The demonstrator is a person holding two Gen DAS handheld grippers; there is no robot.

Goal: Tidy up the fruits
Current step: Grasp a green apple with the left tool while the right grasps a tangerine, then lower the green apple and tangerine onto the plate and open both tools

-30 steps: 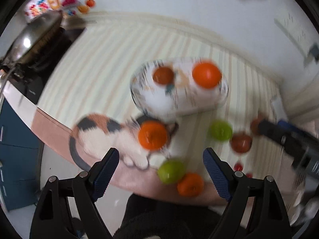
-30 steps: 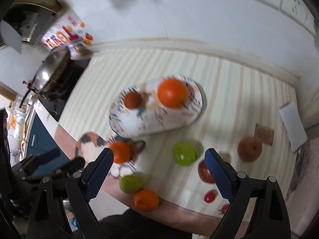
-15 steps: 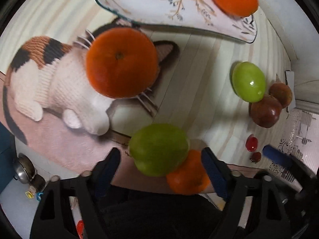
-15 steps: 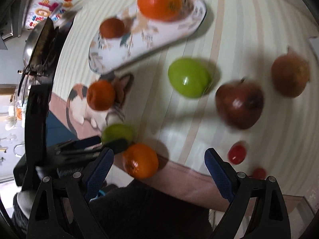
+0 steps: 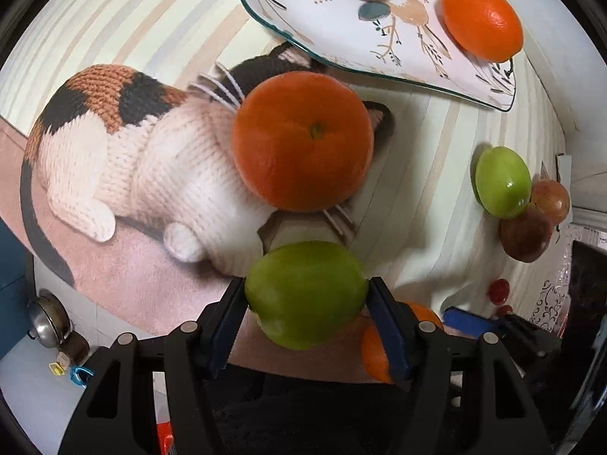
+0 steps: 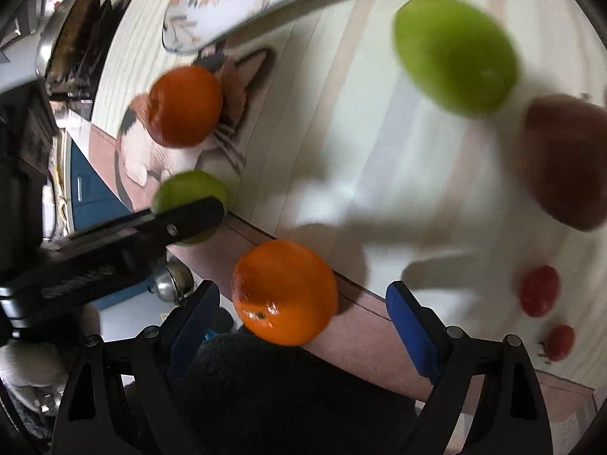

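My left gripper point(image 5: 307, 303) is shut on a green apple point(image 5: 305, 294) at the table's near edge; it also shows in the right wrist view point(image 6: 189, 197). A large orange point(image 5: 301, 140) sits just beyond it on the cat picture. My right gripper point(image 6: 303, 303) is open, with an orange point(image 6: 284, 292) between its fingers at the table's edge. A patterned plate point(image 5: 341, 30) holds two oranges point(image 5: 481, 21). A second green apple point(image 6: 455, 53) and a dark red apple point(image 6: 565, 159) lie to the right.
Two small red tomatoes point(image 6: 538, 290) lie near the right front edge. A brownish fruit point(image 5: 552, 201) sits behind the red apple. A stove with a pan point(image 6: 68, 38) is at the far left. The table edge runs close beneath both grippers.
Both grippers have dropped low to the table's near edge. My left gripper has shut on the green apple. My right gripper has come around the orange, still open.
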